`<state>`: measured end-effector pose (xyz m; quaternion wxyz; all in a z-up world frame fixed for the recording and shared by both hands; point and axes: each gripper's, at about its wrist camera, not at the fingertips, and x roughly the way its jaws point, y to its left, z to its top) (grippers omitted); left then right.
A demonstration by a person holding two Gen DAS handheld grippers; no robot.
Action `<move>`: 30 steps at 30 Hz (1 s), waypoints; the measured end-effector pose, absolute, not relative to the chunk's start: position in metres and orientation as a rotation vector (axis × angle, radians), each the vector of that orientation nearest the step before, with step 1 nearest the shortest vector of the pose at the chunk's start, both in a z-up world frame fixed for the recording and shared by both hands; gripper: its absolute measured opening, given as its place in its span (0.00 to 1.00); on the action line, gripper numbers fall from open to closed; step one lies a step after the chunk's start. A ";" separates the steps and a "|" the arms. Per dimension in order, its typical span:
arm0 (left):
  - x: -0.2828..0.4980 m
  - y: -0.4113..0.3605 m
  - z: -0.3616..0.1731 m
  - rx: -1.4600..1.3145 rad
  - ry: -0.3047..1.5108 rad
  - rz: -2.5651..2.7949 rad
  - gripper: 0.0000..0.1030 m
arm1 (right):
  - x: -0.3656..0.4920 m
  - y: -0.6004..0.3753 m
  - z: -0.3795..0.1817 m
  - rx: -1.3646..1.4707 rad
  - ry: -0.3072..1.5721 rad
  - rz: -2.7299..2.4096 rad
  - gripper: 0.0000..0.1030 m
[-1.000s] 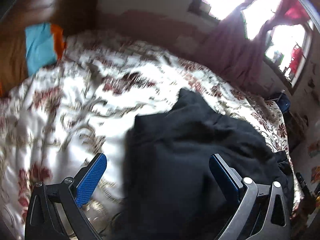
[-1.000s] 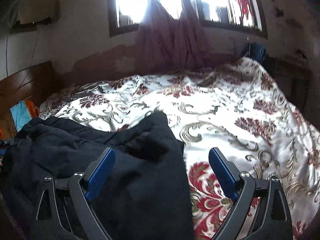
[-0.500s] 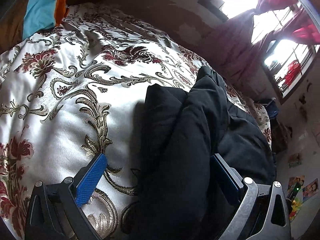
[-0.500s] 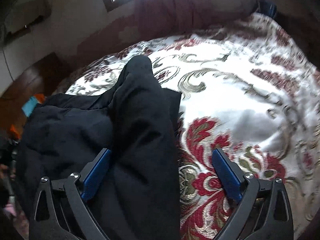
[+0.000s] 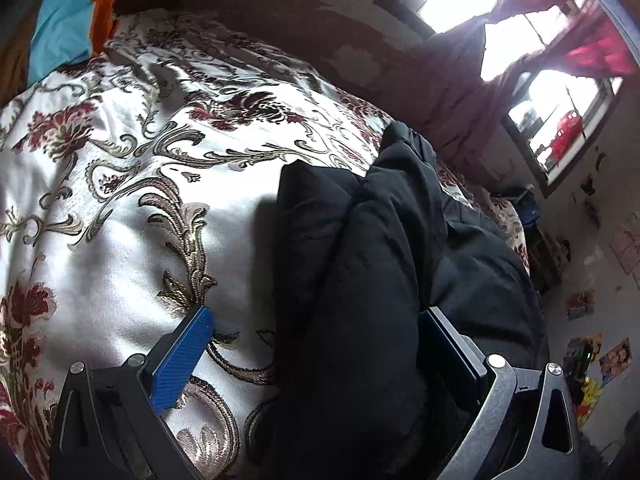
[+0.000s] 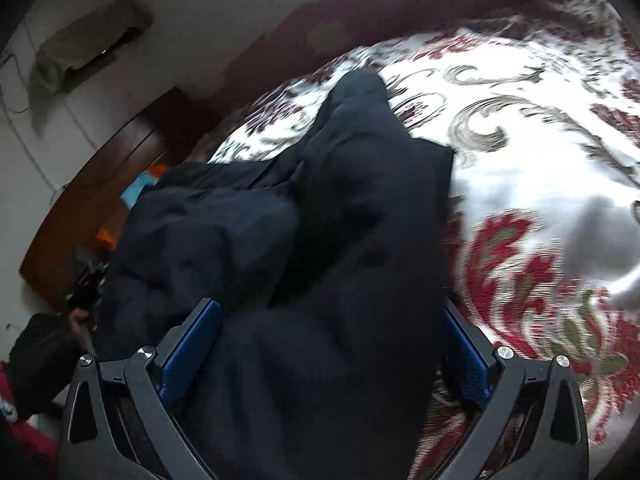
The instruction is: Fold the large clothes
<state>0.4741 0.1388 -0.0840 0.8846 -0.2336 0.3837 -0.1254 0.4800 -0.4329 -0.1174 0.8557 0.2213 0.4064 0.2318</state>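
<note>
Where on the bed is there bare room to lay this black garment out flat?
Bare bedspread lies left of the black garment, reaching to the blue and orange cloth by the headboard. In the right wrist view, more open bedspread lies right of the garment. The near middle is crowded: bunched fabric fills both the left gripper and right gripper.

Bare bedspread [image 5: 120, 220] lies open left of the black garment [image 5: 380, 260]. The bunched garment fills the right gripper [image 6: 328, 344].
</note>
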 end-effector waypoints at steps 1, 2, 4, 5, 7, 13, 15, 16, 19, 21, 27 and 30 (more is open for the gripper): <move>0.473 0.138 -0.084 -0.475 0.793 -0.265 1.00 | 0.482 -0.430 -0.118 0.469 0.868 0.518 0.99; 0.472 0.137 -0.084 -0.466 0.788 -0.265 1.00 | 0.484 -0.425 -0.119 0.466 0.889 0.553 0.99; 0.471 0.136 -0.085 -0.458 0.781 -0.267 1.00 | 0.488 -0.419 -0.119 0.453 0.916 0.585 0.99; 0.470 0.136 -0.085 -0.456 0.778 -0.272 1.00 | 0.488 -0.416 -0.119 0.457 0.926 0.601 0.99; 0.470 0.135 -0.085 -0.448 0.779 -0.284 1.00 | 0.491 -0.413 -0.118 0.481 0.943 0.636 0.99; 0.471 0.121 -0.078 -0.353 0.831 -0.393 1.00 | 0.504 -0.402 -0.125 0.512 1.005 0.609 0.99; 0.473 0.117 -0.075 -0.337 0.863 -0.441 1.00 | 0.509 -0.392 -0.129 0.511 1.023 0.588 0.99; 0.475 0.115 -0.075 -0.338 0.880 -0.465 1.00 | 0.509 -0.391 -0.128 0.514 1.030 0.579 0.99; 0.478 0.112 -0.076 -0.348 0.937 -0.532 1.00 | 0.511 -0.384 -0.127 0.531 1.072 0.547 0.99; 0.479 0.112 -0.076 -0.369 0.952 -0.533 1.00 | 0.513 -0.380 -0.127 0.552 1.098 0.517 0.99; 0.483 0.109 -0.073 -0.419 1.028 -0.451 0.92 | 0.501 -0.365 -0.115 0.516 1.117 0.416 0.64; 0.477 0.102 -0.063 -0.401 1.039 -0.415 0.71 | 0.491 -0.366 -0.101 0.547 1.094 0.393 0.38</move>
